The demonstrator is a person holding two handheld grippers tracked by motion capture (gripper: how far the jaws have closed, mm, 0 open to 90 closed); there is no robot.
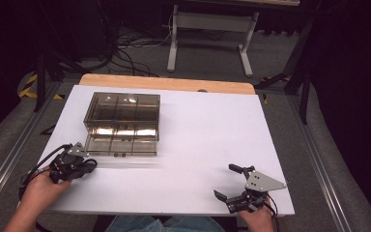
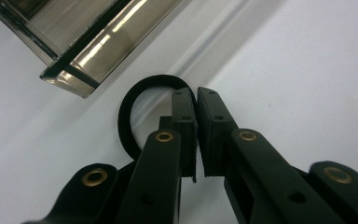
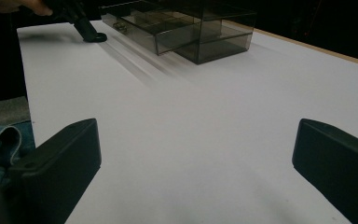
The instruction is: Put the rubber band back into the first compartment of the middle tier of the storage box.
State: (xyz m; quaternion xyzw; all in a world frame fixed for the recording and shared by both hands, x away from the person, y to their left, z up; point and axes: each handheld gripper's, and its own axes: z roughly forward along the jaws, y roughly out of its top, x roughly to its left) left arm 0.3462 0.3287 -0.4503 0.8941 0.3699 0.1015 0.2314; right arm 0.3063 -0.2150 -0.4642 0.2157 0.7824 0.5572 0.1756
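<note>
High view: white table w/ a smoky transparent compartment box on its left-centre, a drawer pulled out toward the person. Left tongs sat on the table just beside the box's near-left corner, held by the left hand. Right tongs were near the table's front edge on the right, well apart from the box, w/ the grey three-cornered plate on top & jaws spread wide, nothing between them; right hand behind. Floor beyond had cables & a white stand's legs. Left gripper view: left tongs w/ jaws nearly together, a thin gap between them, pinching a black band that looped out to the left of the jaws on the white surface; box corner close above, apart from the band. Right gripper view: right tongs w/ jaws far apart at either side, bare table between; farther off the box w/ drawer out, & the left tongs touching down just beside it; blue denim at lower left.
</note>
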